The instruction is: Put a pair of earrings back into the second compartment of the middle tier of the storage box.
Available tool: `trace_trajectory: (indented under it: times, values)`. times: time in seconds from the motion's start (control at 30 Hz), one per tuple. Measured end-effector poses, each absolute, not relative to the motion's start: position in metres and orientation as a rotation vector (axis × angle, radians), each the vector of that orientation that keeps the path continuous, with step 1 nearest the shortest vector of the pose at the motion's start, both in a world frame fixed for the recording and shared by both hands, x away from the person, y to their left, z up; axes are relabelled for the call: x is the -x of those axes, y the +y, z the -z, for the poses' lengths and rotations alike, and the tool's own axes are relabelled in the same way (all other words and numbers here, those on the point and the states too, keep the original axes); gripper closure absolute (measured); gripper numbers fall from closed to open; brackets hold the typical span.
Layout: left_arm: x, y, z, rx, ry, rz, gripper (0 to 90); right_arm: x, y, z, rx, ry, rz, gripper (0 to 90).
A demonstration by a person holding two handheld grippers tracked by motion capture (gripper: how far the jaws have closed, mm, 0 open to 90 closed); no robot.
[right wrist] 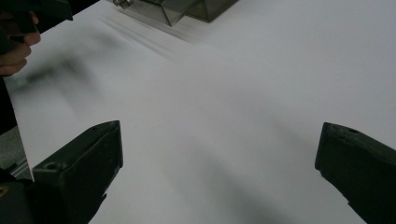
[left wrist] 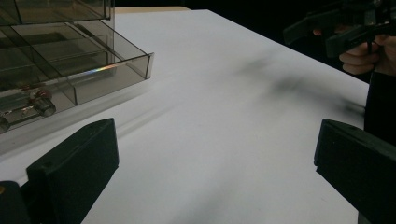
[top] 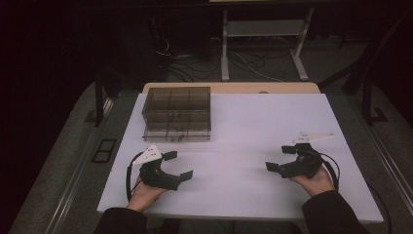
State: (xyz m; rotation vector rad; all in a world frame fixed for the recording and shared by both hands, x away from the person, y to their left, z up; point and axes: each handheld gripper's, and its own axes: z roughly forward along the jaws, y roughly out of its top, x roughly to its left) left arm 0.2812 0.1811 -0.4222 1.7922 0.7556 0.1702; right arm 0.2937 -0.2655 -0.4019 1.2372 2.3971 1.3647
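both jaws stood wide apart and empty — left gripper (top: 176,165) and right gripper (top: 278,159) low over the white table (top: 243,126). the clear drawer box (top: 177,113) sat far-left; a careless left reach could probably knock its slightly open drawer.

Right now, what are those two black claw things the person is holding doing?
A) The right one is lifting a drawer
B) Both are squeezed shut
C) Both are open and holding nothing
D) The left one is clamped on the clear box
C: the left gripper and the right gripper each have their jaws spread wide over the bare white table, apart from the clear drawer box.
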Motion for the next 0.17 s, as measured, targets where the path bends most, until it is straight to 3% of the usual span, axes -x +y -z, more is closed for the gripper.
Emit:
trace_trajectory:
  times: [0.17]
  values:
    - [-0.2823, 0.181, 0.4222, -1.796, 0.755, -0.17, 0.0, -0.2826, -0.2765, 0.4085, -1.267, 2.375, -1.347, 0.4]
